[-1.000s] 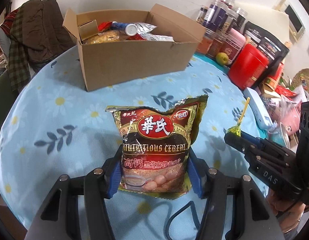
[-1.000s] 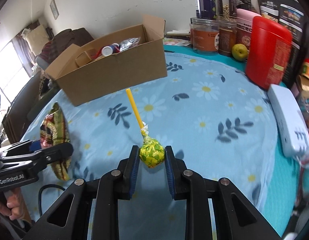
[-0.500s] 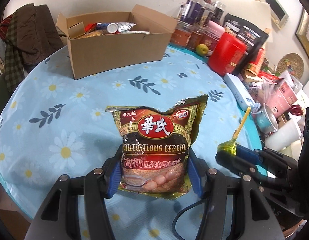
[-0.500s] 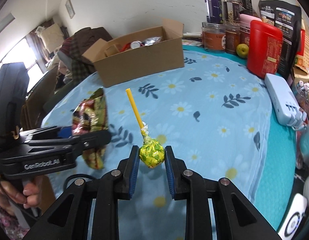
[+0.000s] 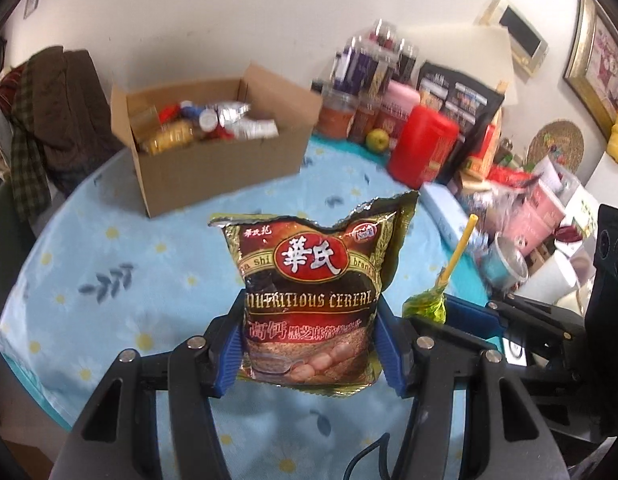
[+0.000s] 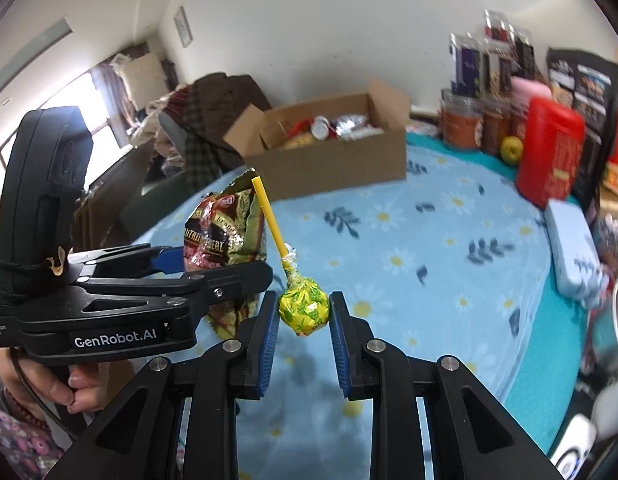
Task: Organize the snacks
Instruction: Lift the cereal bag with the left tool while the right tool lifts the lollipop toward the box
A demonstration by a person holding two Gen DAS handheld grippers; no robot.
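**Two snacks lifted, box ahead**

Daisy-print blue tablecloth [image 5: 109, 288] fills the foreground and lies well below both tools. Nearest me, my left gripper [image 5: 309, 344] is clamped on the lower sides of the cereal bag [image 5: 313, 292], which stands upright with its torn top edge uppermost. Just beside it, my right gripper [image 6: 303, 332] is pinched tight on the wrapped head of the lollipop [image 6: 303, 306], its yellow stick slanting up and to the left.

Compared with a second ago, both loads ride higher above the cloth and the cardboard box [image 5: 225, 168] looks smaller and farther off. I judge both pick-ups done and the carry to the box as the step in hand.

Edges and room: between the grippers and the box the cloth is bare, so the path looks open. The box is open-topped but already holds packets, so free space inside seems limited. To the right, a red canister [image 5: 423, 148], jars [image 5: 361, 92] and a pale flat case [image 6: 571, 252] crowd the table's rim. The two grippers nearly touch; the lollipop stick sits close to the bag.
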